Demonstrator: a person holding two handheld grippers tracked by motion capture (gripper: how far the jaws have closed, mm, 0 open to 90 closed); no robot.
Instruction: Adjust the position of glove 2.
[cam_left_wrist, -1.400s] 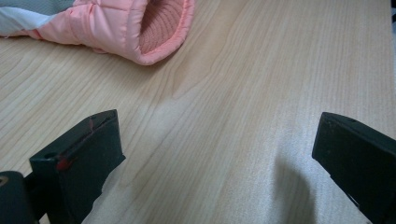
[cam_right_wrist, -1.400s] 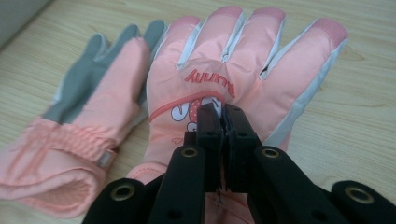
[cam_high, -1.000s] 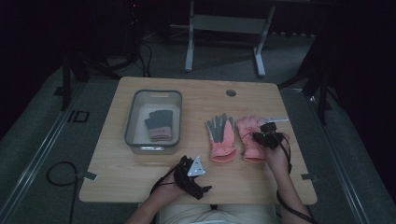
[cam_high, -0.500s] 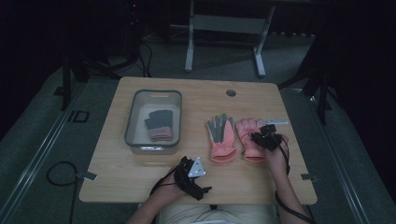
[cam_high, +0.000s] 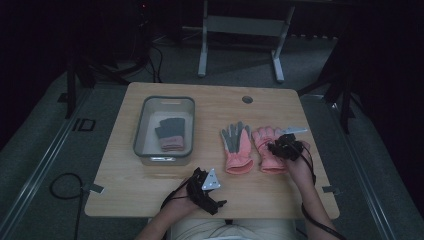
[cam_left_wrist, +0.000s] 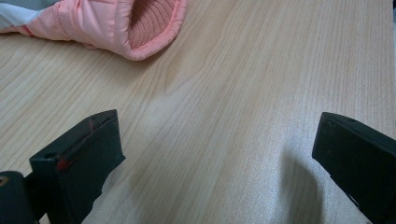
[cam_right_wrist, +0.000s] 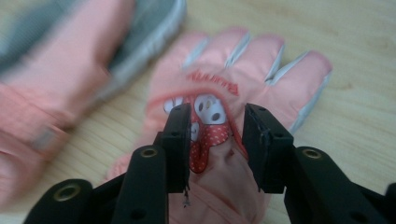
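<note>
The right-hand pink glove (cam_high: 270, 150) lies flat on the wooden table (cam_high: 150, 185), back up, just right of its partner, the pink glove with the grey palm (cam_high: 237, 149), which lies palm up. Over the last second the right gripper (cam_high: 281, 146) has barely shifted over this glove, but its jaws have just been opening: in the right gripper view they stand partly apart, a raised fold of the glove's cartoon patch (cam_right_wrist: 208, 121) between them, no longer clearly pinched. I judge this a release, so the glove looks set down beside its mate rather than on its way to the bin. Far left, a grey plastic bin (cam_high: 145, 145) holds a dark grey glove with a pink cuff (cam_high: 170, 134). At the near edge the left gripper (cam_high: 206, 186) rests wide apart and empty, unmoved since a second ago.
</note>
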